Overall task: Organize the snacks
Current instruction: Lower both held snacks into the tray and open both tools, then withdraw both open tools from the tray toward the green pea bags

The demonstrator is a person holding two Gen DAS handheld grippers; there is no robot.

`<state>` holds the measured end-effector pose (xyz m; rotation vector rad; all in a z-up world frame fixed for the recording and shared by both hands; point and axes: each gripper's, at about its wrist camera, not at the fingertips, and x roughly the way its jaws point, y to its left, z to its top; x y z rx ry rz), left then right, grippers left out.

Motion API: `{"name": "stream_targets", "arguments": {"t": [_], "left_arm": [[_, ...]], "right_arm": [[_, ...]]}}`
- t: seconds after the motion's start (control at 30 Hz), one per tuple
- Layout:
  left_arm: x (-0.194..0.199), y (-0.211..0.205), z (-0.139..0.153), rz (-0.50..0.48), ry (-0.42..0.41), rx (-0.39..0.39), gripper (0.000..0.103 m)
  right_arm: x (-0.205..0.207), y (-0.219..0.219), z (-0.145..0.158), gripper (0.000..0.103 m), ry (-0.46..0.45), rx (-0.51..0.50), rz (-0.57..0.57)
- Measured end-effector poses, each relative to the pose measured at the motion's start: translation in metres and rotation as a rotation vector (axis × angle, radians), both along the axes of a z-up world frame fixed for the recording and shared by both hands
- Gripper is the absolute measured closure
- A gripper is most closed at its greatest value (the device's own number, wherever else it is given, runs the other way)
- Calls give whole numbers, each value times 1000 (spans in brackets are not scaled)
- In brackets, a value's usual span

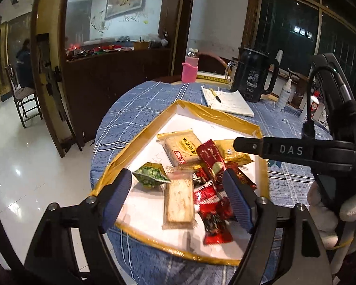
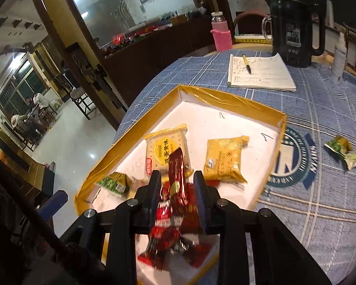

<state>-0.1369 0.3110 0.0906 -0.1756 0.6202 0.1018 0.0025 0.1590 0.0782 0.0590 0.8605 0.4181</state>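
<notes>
A white tray with gold walls (image 1: 216, 110) (image 2: 225, 99) sits on the blue checked cloth and holds several snack packs. My left gripper (image 1: 177, 172) hangs open over it. A clear cracker pack (image 1: 179, 201) lies flat between its blue pads, touching neither. A green pack (image 1: 152, 174) lies by the left pad and red wrappers (image 1: 211, 204) by the right. My right gripper (image 2: 176, 174) has narrow jaws, with a dark red bar (image 2: 176, 163) (image 1: 211, 158) standing between them. I cannot tell whether the pads press on it. Yellow packs (image 2: 165, 148) (image 2: 225, 161) lie beyond.
A torn green wrapper (image 2: 341, 150) lies on the cloth right of the tray. Behind the tray are a notebook with a pen (image 1: 227, 103), a black kettle (image 1: 251, 76), a pink bottle (image 1: 189, 67) and a spray bottle (image 2: 339, 57). The table edge curves close on the left.
</notes>
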Motion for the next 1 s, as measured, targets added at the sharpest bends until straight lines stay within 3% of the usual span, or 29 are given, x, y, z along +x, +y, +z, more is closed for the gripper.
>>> {"name": "stream_targets", "arguments": {"t": [0.33,0.63,0.73,0.83,1.0], "left_arm": [[-42,-44,19,25,-26,70,24],[-76,-100,36,-36,-66,153,24],[-79,-113,33,-93,-54,114,24],[-80,-119,30,-160,-31,20,24],[-70,-118,48,-201,-30,-110,24]], "right_arm": [[-63,-60,32,74,-100,-15,-50],[-109,-167,65,74,-224,-116,-233],[-115,-207,78,74,-248,-169,-319],[-118,-252,93,74,-276,-258,-438],[-113,-318,135,74,-354,-492,-647]]}}
